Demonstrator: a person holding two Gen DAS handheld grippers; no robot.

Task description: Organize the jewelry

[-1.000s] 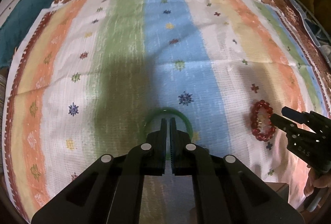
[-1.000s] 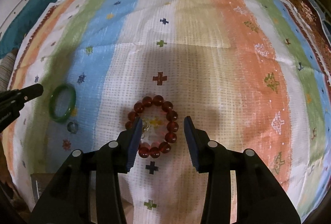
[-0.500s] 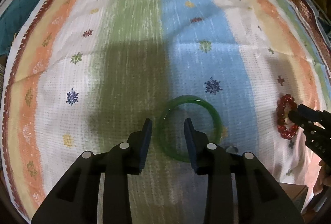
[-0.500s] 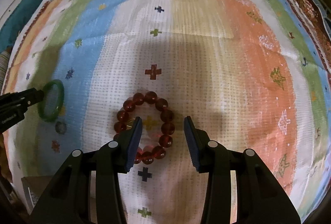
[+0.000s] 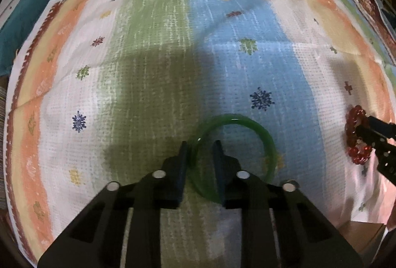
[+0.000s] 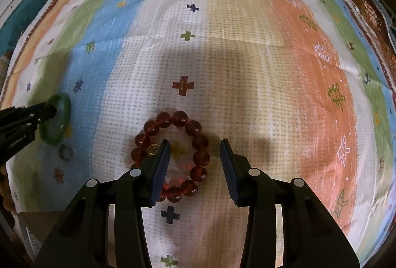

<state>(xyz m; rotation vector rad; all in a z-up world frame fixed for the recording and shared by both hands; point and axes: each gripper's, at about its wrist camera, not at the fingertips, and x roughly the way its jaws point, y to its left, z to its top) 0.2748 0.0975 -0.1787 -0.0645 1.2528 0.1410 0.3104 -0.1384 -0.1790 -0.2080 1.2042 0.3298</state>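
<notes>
Two sets of tongs are working over a striped cloth (image 6: pixel 247 45): the left tongs (image 5: pixel 200 151) are closing on the near-left rim of a green bangle (image 5: pixel 235 151), one finger inside the ring, one outside, while the right tongs (image 6: pixel 195 154), jaws narrowing but not yet pressing, are straddling the right side of a red bead bracelet (image 6: pixel 195 129) lying flat. A small ring (image 6: pixel 65 152) is sitting just beside the bangle.

a green bangle (image 5: pixel 259 129) and dark red bead bracelet (image 6: pixel 195 129) lie on a cloth (image 6: pixel 247 57) striped orange, green, blue and white.
</notes>
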